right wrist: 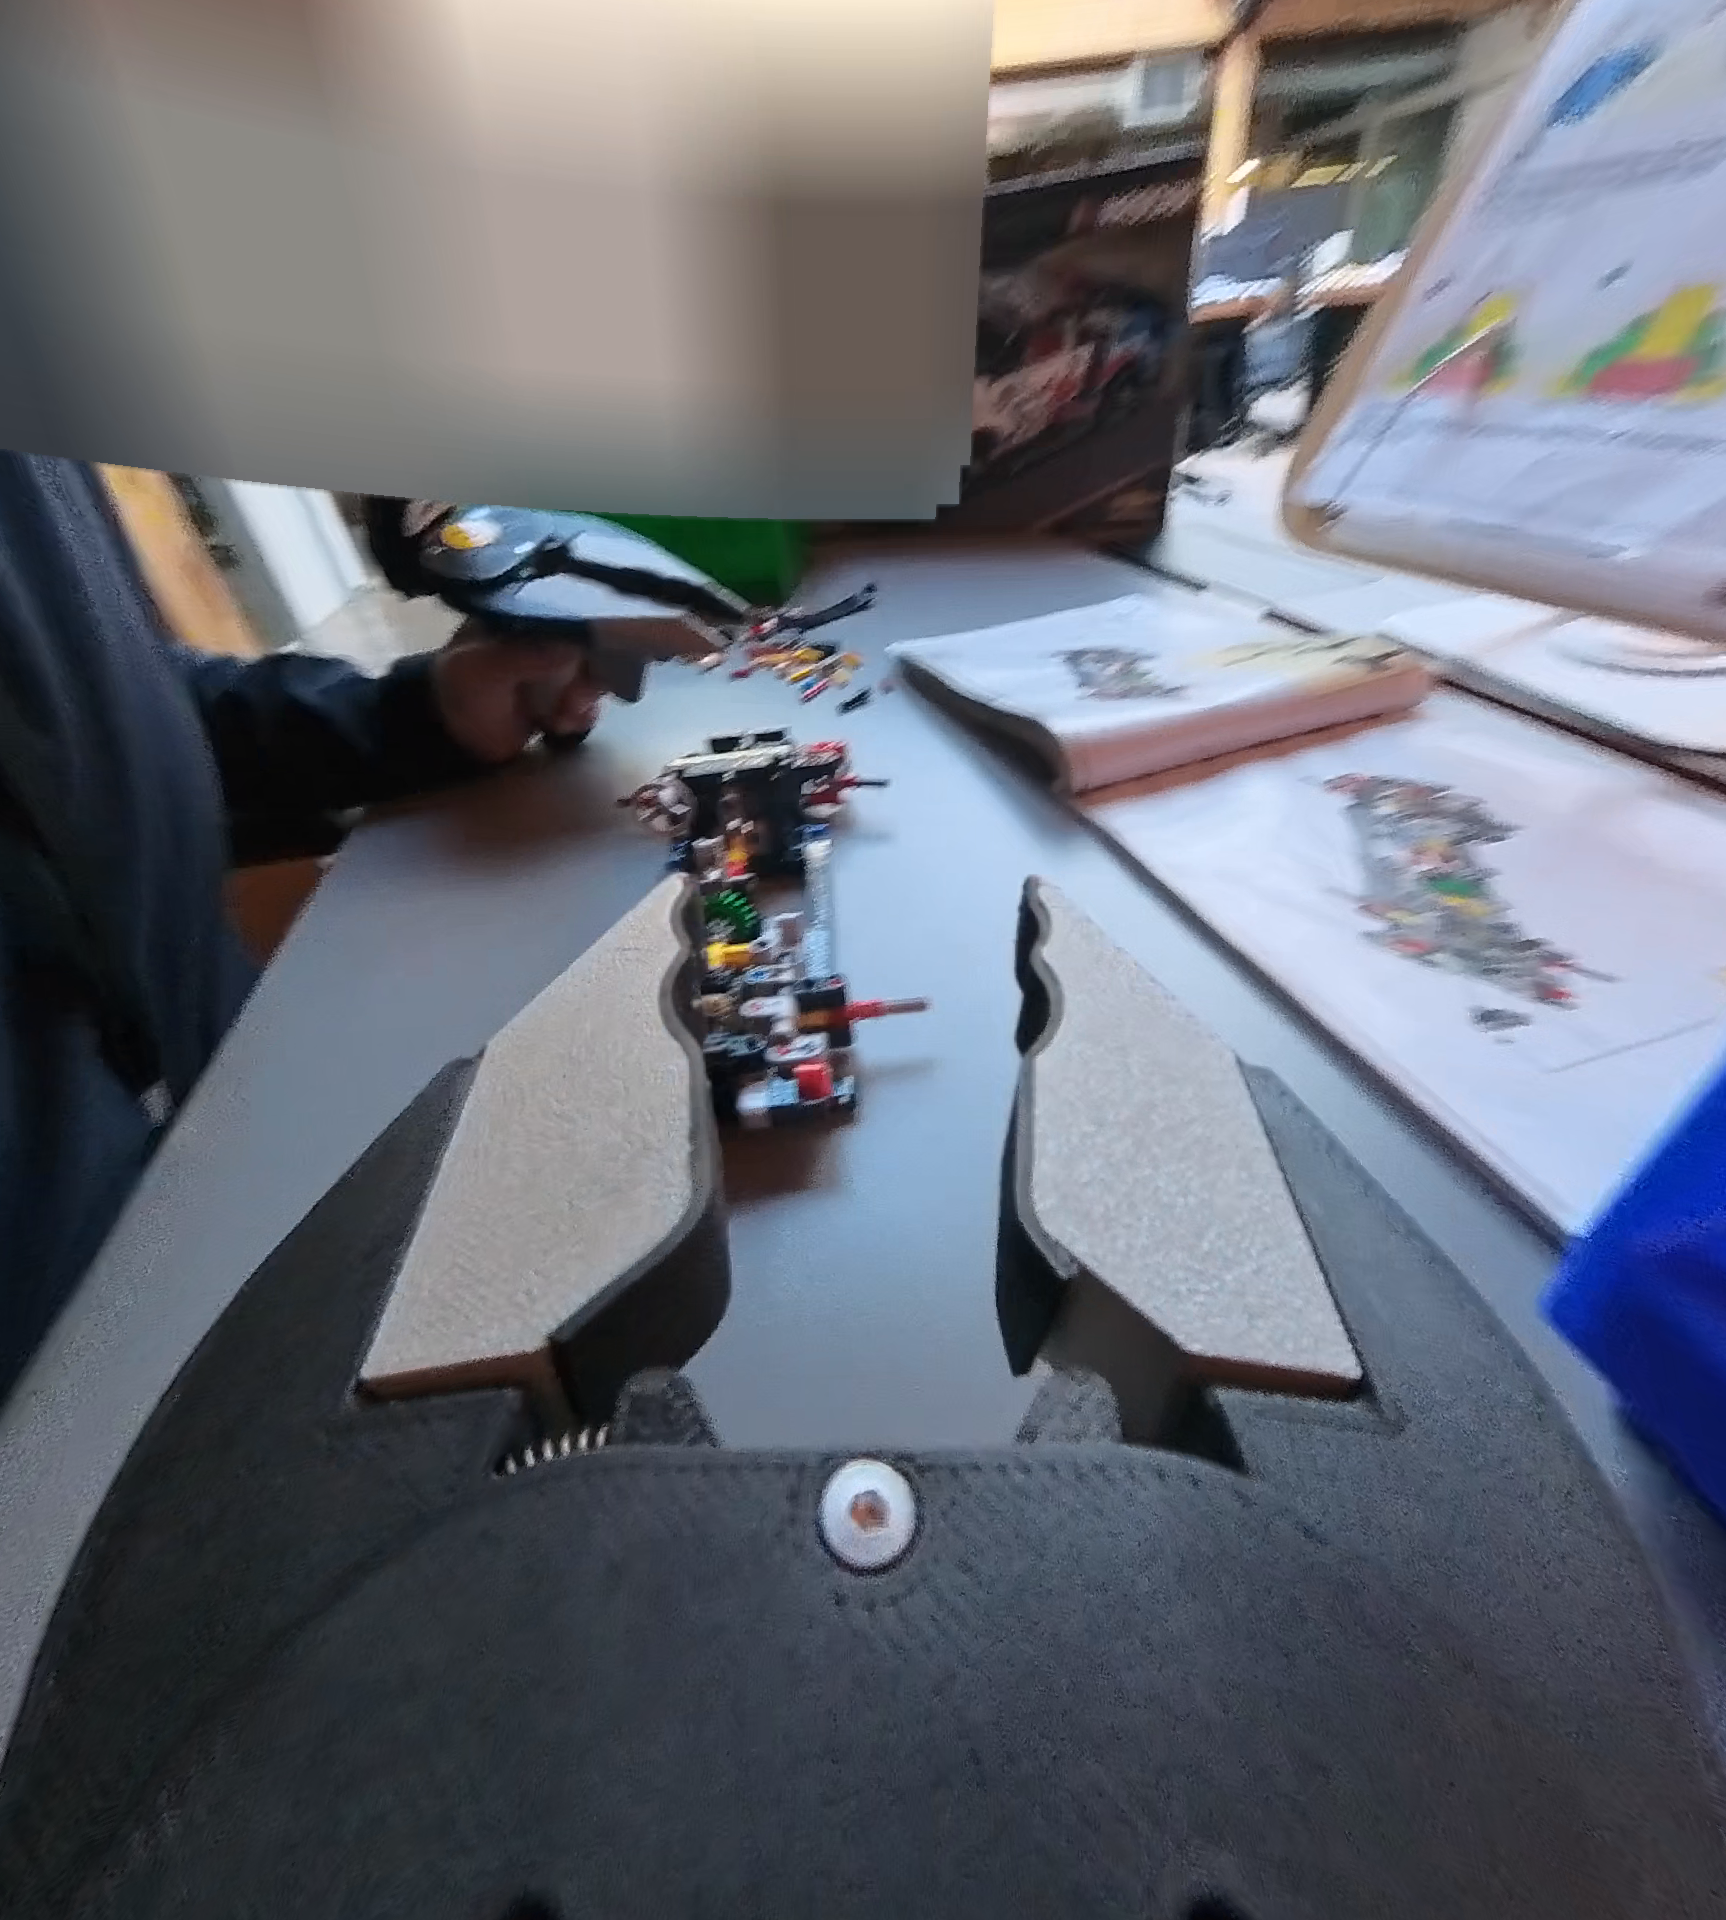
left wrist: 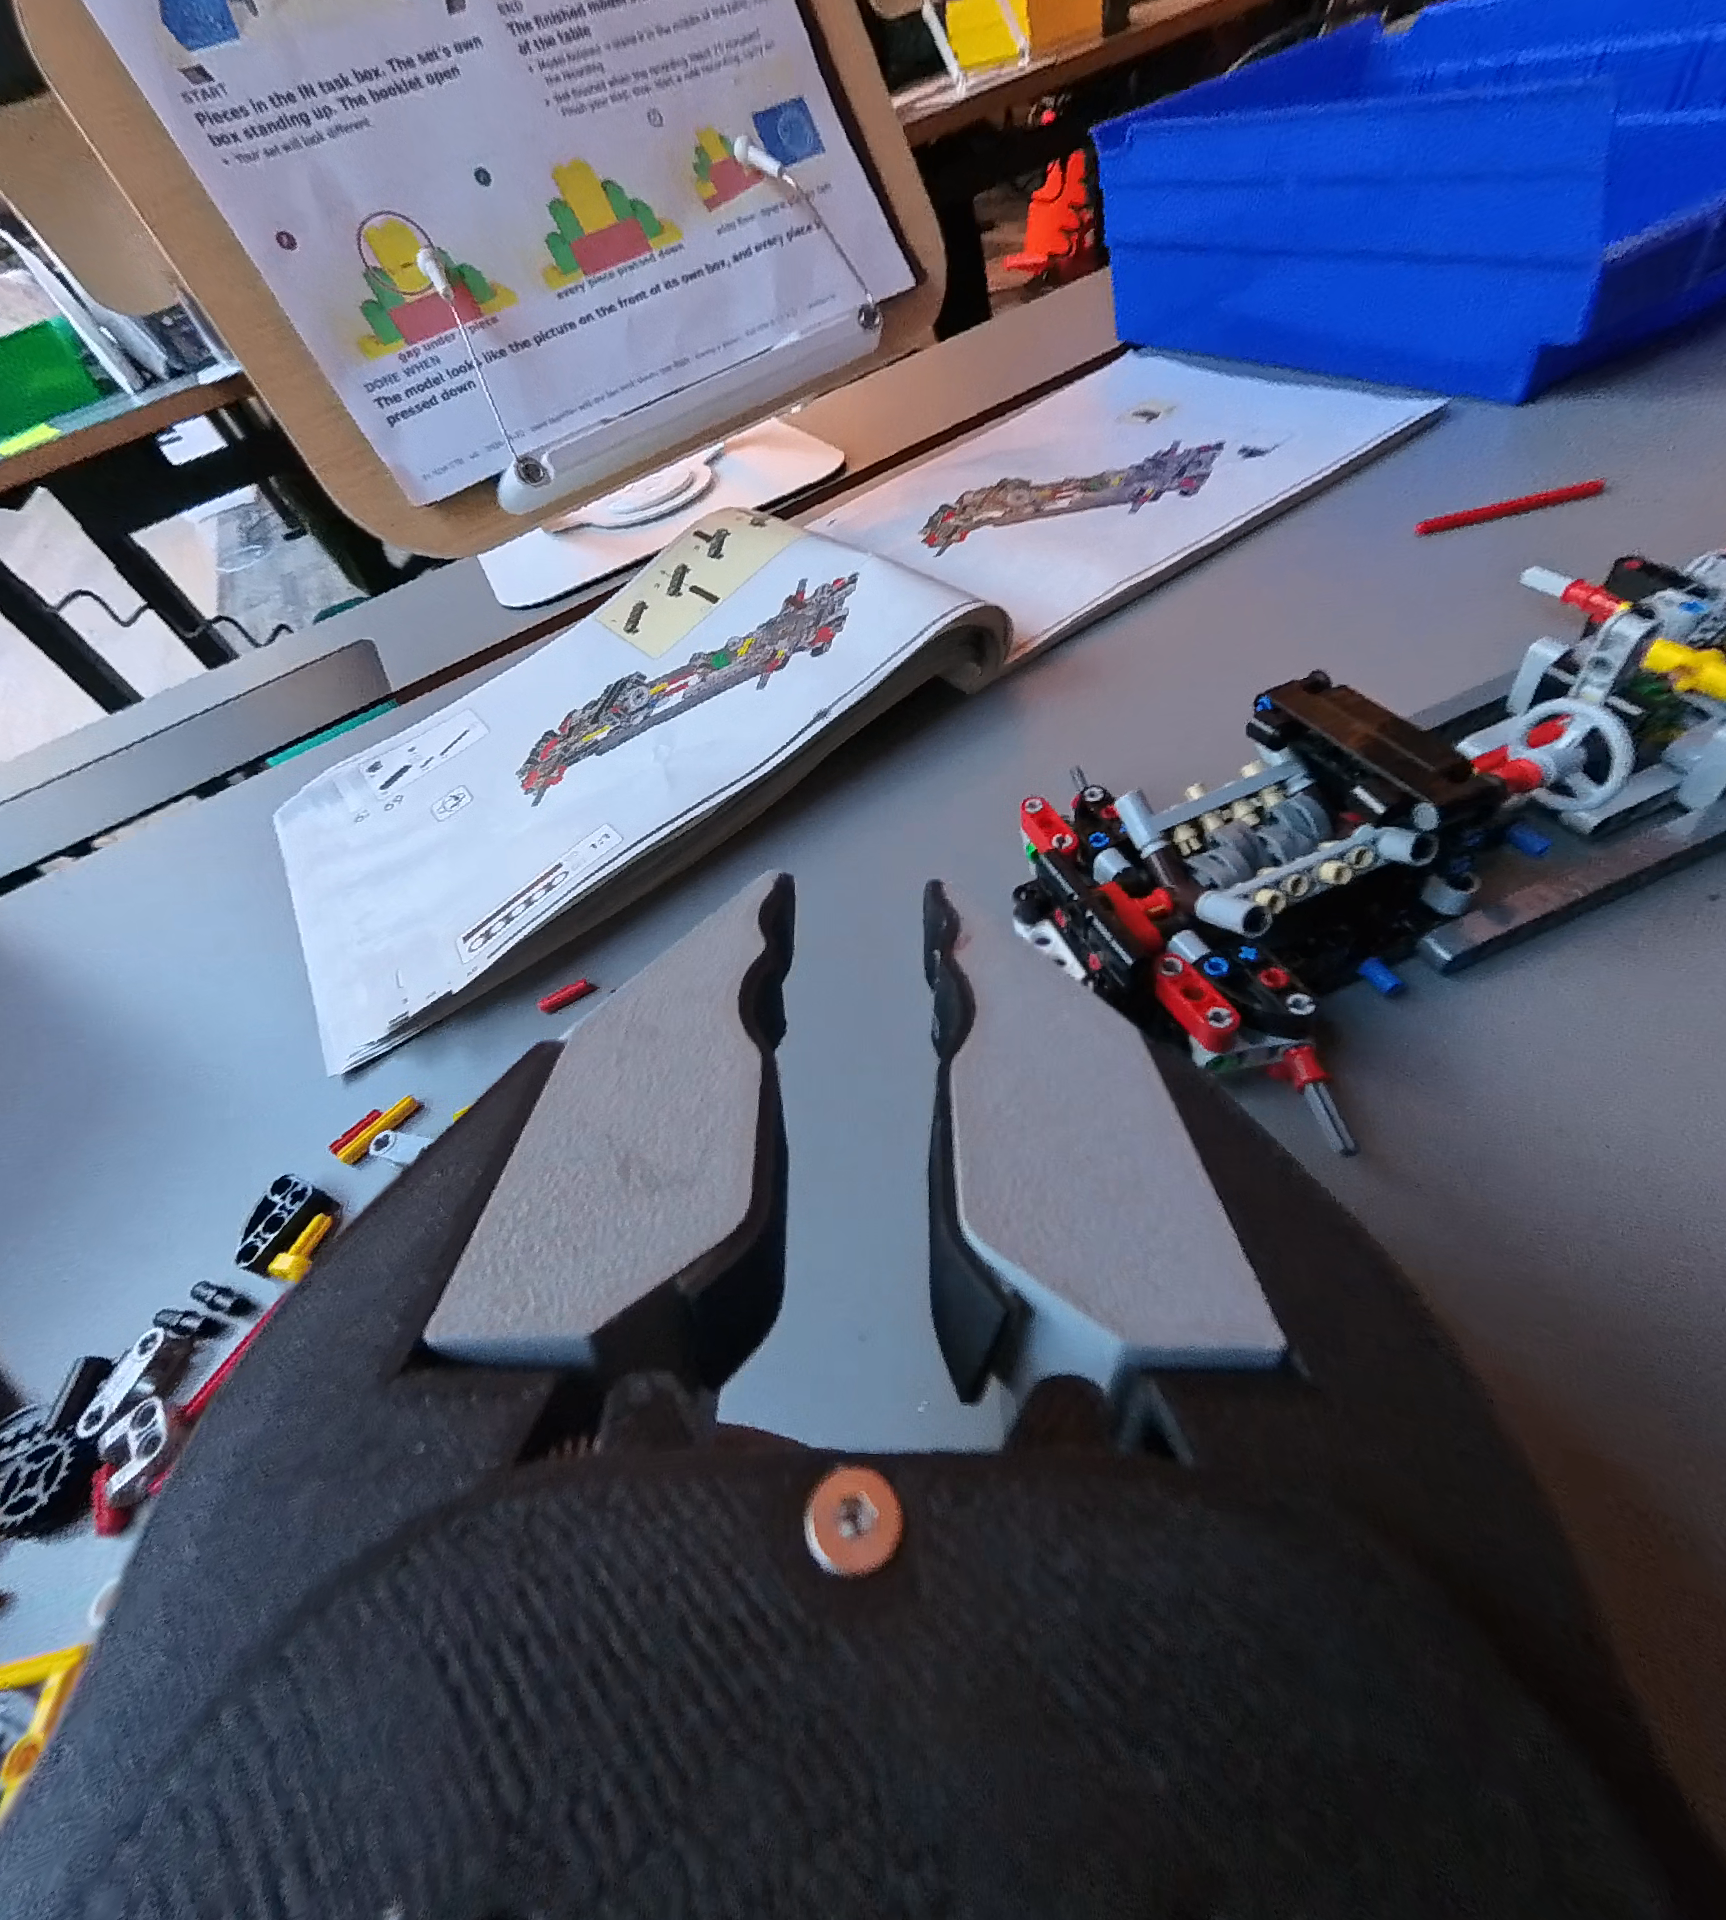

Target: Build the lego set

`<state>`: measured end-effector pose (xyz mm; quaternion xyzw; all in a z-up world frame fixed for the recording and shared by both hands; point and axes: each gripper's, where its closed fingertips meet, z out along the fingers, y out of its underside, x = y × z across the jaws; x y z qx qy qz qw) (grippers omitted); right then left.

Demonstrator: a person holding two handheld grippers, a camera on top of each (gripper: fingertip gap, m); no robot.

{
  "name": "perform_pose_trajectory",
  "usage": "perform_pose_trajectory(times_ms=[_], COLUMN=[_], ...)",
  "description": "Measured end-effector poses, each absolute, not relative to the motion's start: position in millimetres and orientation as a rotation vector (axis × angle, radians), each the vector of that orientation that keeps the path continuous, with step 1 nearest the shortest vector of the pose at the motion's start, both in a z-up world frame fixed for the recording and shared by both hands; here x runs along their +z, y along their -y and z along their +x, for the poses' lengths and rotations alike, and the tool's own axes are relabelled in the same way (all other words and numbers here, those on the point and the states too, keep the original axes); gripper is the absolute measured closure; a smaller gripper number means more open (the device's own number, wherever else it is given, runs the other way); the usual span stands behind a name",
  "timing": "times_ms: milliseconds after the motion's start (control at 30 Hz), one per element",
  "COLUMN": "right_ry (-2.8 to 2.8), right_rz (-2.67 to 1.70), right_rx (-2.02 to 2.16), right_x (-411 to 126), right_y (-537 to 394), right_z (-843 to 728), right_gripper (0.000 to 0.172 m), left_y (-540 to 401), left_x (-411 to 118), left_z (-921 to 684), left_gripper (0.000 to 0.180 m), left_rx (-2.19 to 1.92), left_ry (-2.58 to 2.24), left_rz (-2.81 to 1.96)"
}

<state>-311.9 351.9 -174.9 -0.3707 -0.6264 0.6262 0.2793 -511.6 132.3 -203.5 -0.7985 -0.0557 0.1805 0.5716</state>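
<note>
Plastic and pin-jointed, the long brick model (left wrist: 1285, 862) on the grey surface (left wrist: 942, 727) beside the open booklet (left wrist: 630, 727) looked light but fragile, best held by its stiff frame; both grippers (left wrist: 859, 914) (right wrist: 854, 914) hung empty, fingers apart.

both wrist views sit low over the table (left wrist: 1461, 1299), sharing the brick model (left wrist: 1254, 894) from opposite ends.

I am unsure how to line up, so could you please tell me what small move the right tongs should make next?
Probably shift the right tongs slightly left: they stand open and empty, and the brick-built chassis lies beyond them, hard by the left finger, with bare table before the other.
</note>
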Motion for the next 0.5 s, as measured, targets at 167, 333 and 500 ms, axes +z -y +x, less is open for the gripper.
perform_pose_trajectory(times_ms=[167, 333, 500], right_ry=[1.504, 1.429, 1.402], right_rz=[-1.040, -1.093, -1.127], right_rx=[1.517, 1.446, 1.412], right_x=[-166.0, -165.6, -167.2], right_y=[-382.3, -398.0, -405.1], right_z=[-325.2, -337.0, -345.0], right_gripper=[0.113, 0.113, 0.114], left_y=[-135.2, -134.9, -129.5], left_x=[-197.3, -189.6, -181.3], left_z=[-508.0, -509.0, -513.9], left_gripper=[0.158, 0.158, 0.157], left_rx=[0.356, 0.278, 0.200], left_ry=[0.115, 0.137, 0.191], left_rz=[-1.830, -1.775, -1.711])
